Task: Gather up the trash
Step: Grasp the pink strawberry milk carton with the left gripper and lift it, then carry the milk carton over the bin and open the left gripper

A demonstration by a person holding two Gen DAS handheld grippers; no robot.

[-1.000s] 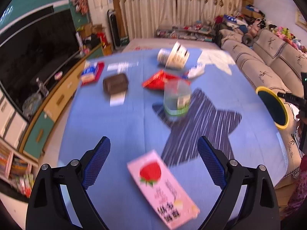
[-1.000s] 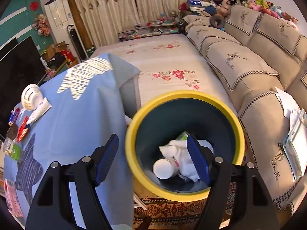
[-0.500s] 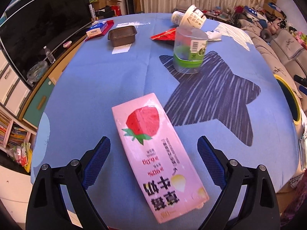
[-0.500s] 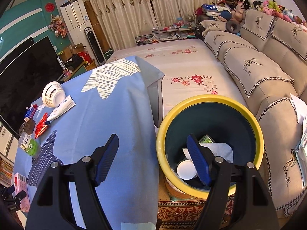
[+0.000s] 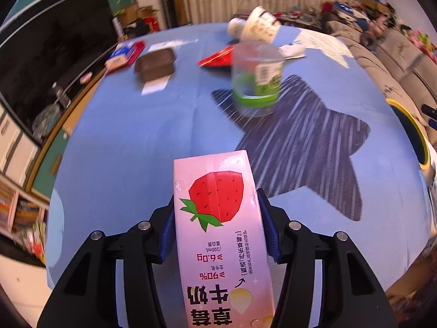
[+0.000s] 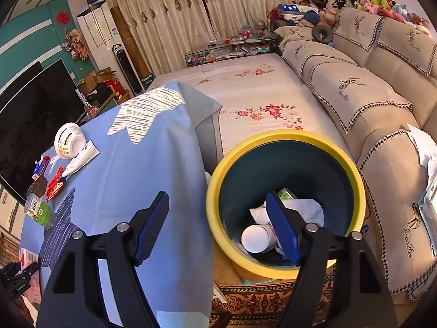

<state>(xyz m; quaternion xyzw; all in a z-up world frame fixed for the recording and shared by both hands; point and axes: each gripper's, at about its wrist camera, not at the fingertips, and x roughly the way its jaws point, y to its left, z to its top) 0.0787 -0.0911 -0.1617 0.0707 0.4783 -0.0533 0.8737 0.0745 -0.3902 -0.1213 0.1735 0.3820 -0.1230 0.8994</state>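
At lower centre of the left wrist view, the left gripper is closing its jaws, now pinching the pink milk carton; gripping only its near end is risking slippage during lifting.

Left tool angled down, jaws just closed in, right tool spread wide, empty

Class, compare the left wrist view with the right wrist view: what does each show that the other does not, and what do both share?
Only the left wrist view: the left gripper, whose fingers have just been closing, gripping the pink carton.

Only the right wrist view: the open right gripper over the bin's contents, tissue and a white cup.

Both: the blue cloth, green-labelled tub, red wrapper and white bowl.
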